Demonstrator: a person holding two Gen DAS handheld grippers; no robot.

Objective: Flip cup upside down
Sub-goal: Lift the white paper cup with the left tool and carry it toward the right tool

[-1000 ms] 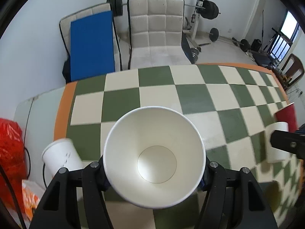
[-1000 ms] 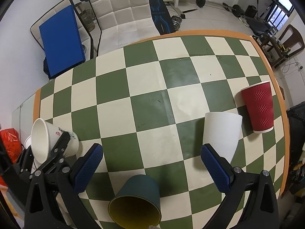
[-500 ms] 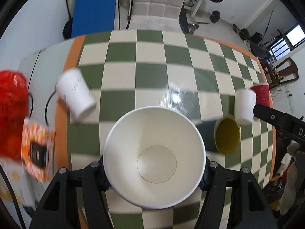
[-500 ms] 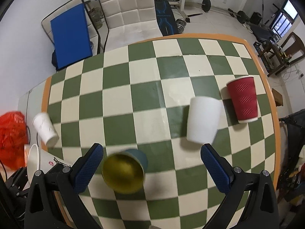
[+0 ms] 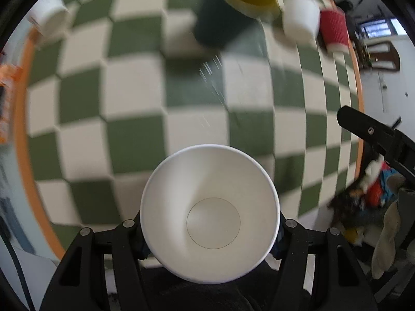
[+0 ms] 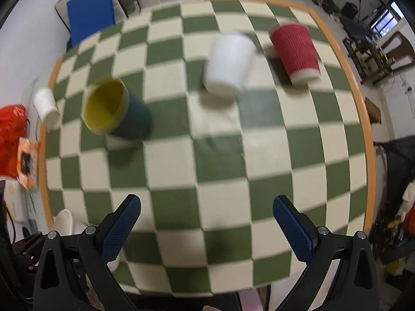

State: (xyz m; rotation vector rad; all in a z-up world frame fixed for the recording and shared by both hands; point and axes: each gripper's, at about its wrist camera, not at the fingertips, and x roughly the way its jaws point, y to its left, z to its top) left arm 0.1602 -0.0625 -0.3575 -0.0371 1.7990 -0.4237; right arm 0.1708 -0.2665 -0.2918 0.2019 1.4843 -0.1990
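Note:
My left gripper is shut on a white paper cup. The cup's open mouth faces the camera and points down at the checkered table, held well above it. In the right wrist view the cup's rim shows at the lower left beside the left gripper. My right gripper is open and empty, high over the near part of the table.
A dark green cup with a yellow inside stands upright on the table. A white cup, a red ribbed cup and a small white cup stand mouth down. Red bag and orange packet lie left.
The left gripper has tipped further forward with the white cup, so its mouth now faces down at the table. The right gripper has pulled back and up; the cups look farther away.

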